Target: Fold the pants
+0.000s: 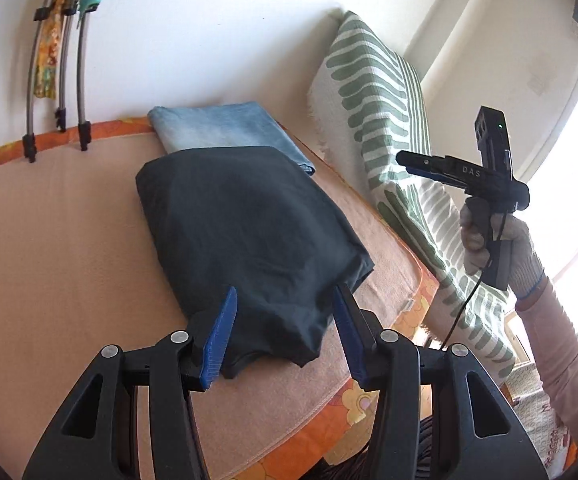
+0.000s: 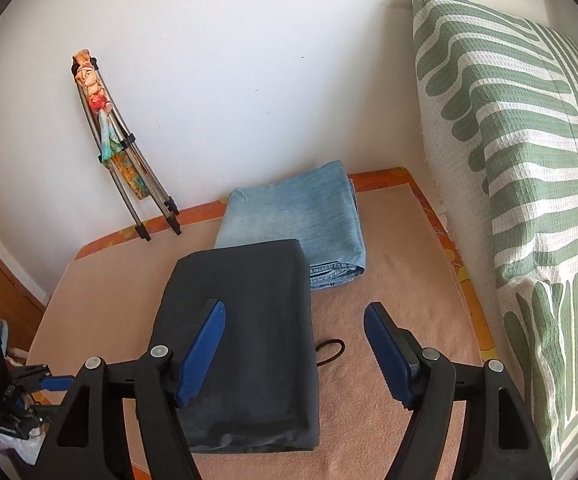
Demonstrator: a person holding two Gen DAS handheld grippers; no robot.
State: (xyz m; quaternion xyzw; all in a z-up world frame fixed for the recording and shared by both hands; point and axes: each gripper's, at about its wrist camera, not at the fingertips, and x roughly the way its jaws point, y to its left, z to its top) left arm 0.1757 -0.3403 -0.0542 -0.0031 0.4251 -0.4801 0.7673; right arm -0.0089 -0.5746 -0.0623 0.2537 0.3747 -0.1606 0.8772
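Note:
Dark folded pants (image 1: 245, 236) lie on the peach blanket (image 1: 57, 264); they also show in the right wrist view (image 2: 245, 332). My left gripper (image 1: 285, 304) is open and empty, hovering just above the near end of the dark pants. My right gripper (image 2: 295, 316) is open and empty, raised above the pants' right edge; it also shows in the left wrist view (image 1: 405, 162), held up at the right, where its opening is not clear. Folded light-blue jeans (image 2: 301, 216) lie behind the dark pants, also in the left wrist view (image 1: 229, 128).
A green-and-white patterned cushion (image 2: 521, 160) leans along the right side. A folded metal rack with colourful cloth (image 2: 129, 152) leans on the white wall at back left. A dark hair tie (image 2: 331, 350) lies on the blanket right of the pants. The bed's orange edge (image 1: 369, 392) is near.

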